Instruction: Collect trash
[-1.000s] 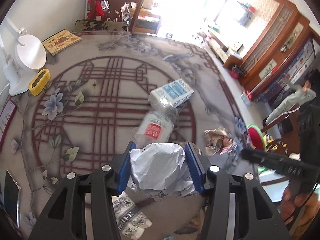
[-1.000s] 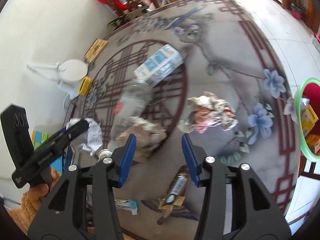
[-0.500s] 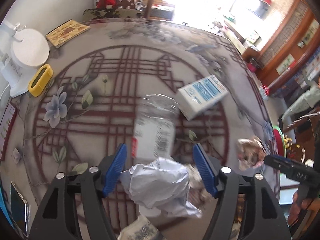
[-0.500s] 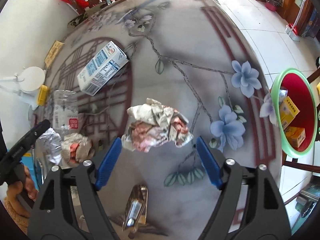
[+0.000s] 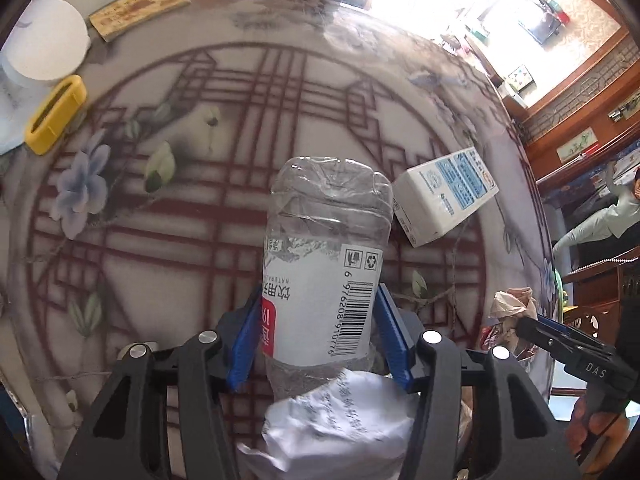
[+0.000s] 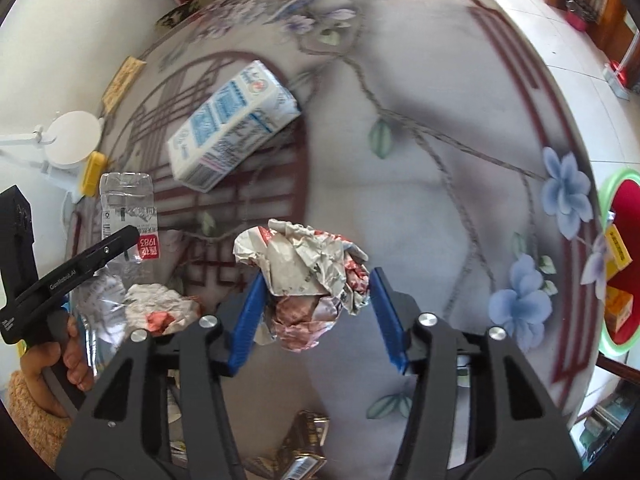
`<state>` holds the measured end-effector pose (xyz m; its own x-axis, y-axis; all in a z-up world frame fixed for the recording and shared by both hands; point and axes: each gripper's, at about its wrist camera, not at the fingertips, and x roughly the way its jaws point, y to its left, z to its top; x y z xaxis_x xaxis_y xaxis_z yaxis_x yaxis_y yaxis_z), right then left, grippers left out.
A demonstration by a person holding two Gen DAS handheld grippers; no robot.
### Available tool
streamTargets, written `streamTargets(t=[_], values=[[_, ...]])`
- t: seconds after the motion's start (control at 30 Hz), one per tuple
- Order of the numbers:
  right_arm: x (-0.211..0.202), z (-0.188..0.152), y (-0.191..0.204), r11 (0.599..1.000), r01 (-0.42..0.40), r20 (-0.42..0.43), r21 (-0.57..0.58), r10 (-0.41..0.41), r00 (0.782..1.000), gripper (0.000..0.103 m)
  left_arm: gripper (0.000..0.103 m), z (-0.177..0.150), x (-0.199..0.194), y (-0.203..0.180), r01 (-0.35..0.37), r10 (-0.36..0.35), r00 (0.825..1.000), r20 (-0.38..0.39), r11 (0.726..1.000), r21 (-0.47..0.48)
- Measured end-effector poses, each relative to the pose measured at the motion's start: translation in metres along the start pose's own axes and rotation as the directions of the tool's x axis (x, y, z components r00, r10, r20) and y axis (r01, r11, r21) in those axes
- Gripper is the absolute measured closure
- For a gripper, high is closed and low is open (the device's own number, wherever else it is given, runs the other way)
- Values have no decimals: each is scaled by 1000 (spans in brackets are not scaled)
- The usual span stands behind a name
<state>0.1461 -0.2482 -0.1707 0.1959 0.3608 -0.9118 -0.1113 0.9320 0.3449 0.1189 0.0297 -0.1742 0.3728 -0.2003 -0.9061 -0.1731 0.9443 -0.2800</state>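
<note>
My left gripper (image 5: 318,336) is closed around a clear plastic bottle (image 5: 326,264) with a white label, its blue pads against the bottle's sides. A crumpled white paper ball (image 5: 336,428) lies just below it. A white and blue milk carton (image 5: 444,196) lies beyond on the table. My right gripper (image 6: 316,312) is open, its pads on either side of a crumpled red and white paper wad (image 6: 308,276) with gaps on both sides. The bottle (image 6: 128,224) and carton (image 6: 232,128) also show in the right wrist view.
A green-rimmed red bin (image 6: 620,256) holding yellow boxes stands off the table's right edge. A white lamp base (image 5: 44,48), a yellow holder (image 5: 56,114) and a book (image 5: 136,10) sit at the far left. Another crumpled wad (image 6: 160,308) and a wrapper (image 6: 304,452) lie near me.
My left gripper let the white paper ball go, moved forward and closed on the bottle. My right gripper opened wide and moved right to straddle the red and white wad.
</note>
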Motion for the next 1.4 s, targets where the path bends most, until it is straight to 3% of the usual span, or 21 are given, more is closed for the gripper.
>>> streamTargets(t=[0.27,0.77,1.03,1.27,1.4], values=[[-28,-9,-1,999,-48,56,2,48,997,52,52,-8,-48,-2,-36,34,994,100,999,20],[-70,-33,-57,996,-67,104,57,60,993,52,52,-26,-110,-67,11,-37,970,239,994,111],[-86,-47,-90,994,-67,120,82,57,991,52,52,-36,-118,-114,47,-89,964,249,984,170],[-98,-62,-121,994,-36,129,102,23,991,52,52,-52,-109,-165,90,-142,966,214,968,234],[-103,-73,-136,992,-62,149,108,45,988,52,52,-60,-103,-191,111,-164,969,187,958,264]])
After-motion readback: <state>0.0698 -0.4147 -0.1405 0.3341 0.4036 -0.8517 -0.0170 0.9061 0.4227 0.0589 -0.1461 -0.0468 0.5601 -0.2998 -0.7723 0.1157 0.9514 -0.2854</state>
